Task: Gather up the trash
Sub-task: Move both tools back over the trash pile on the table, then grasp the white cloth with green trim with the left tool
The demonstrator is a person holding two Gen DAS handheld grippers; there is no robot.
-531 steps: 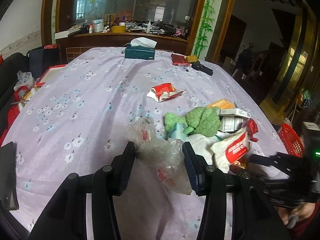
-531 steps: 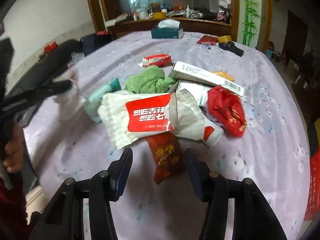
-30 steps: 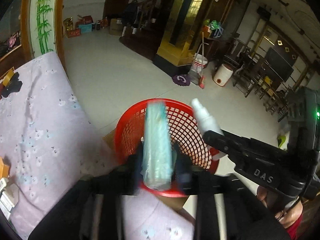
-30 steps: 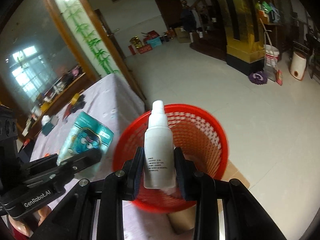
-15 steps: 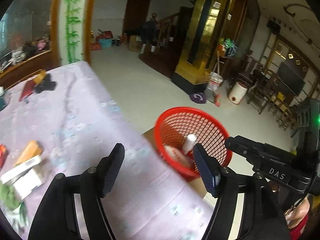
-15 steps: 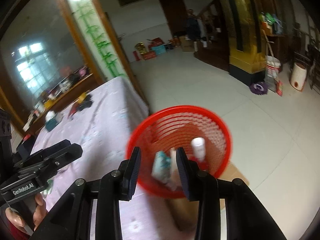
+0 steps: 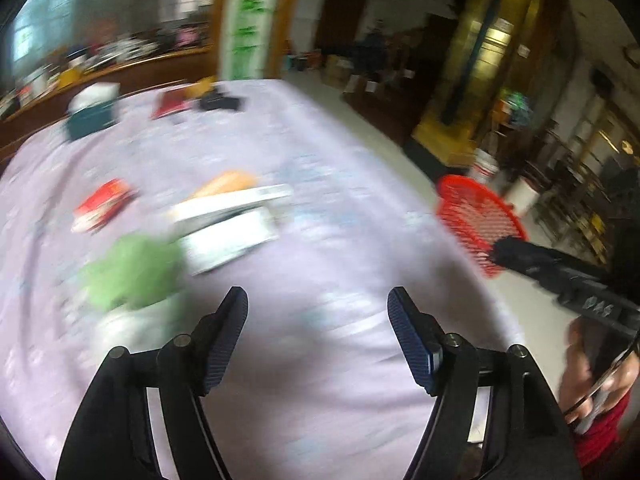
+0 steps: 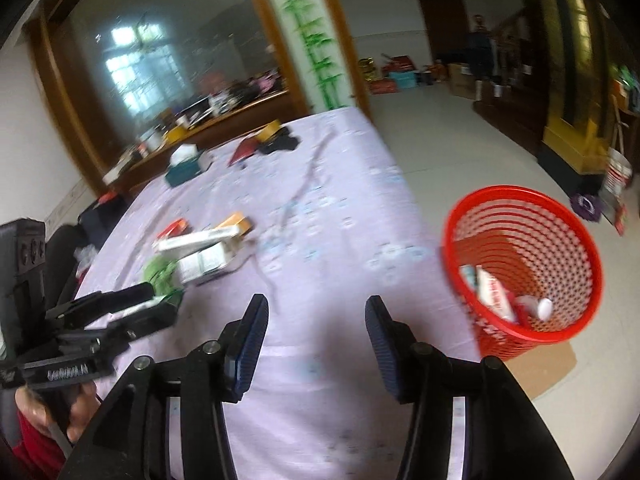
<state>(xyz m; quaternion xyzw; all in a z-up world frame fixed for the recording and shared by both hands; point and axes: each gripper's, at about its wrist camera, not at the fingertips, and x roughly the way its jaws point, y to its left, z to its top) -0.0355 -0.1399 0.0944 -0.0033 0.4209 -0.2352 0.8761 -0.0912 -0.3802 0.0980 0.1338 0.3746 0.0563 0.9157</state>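
Note:
Both grippers hover over the lilac flowered tablecloth (image 7: pixel 320 184) and hold nothing. My left gripper (image 7: pixel 318 312) stands open, with a green cloth (image 7: pixel 132 268) and white boxes (image 7: pixel 228 232) ahead to its left. The jaws of my right gripper (image 8: pixel 316 320) are opening, and only bare cloth shows between them. The red mesh basket (image 8: pixel 524 264) stands on the floor off the table's right edge. A white spray bottle (image 8: pixel 538 307) and packets (image 8: pixel 490 288) lie inside it. In the left wrist view the basket (image 7: pixel 476 220) sits at the right, partly behind the right gripper's finger (image 7: pixel 560 272).
A red packet (image 7: pixel 104 204), an orange box (image 7: pixel 228 182) and a teal tissue box (image 7: pixel 92 114) lie farther back on the table. A wooden sideboard (image 8: pixel 224 120) lines the far wall. Brown cardboard (image 8: pixel 544 364) lies under the basket. The floor (image 8: pixel 452 140) beyond is tiled.
The teal packet and the spray bottle have dropped from the grippers into the basket. Both grippers have swung left from the basket back over the table, and their jaws have spread wider.

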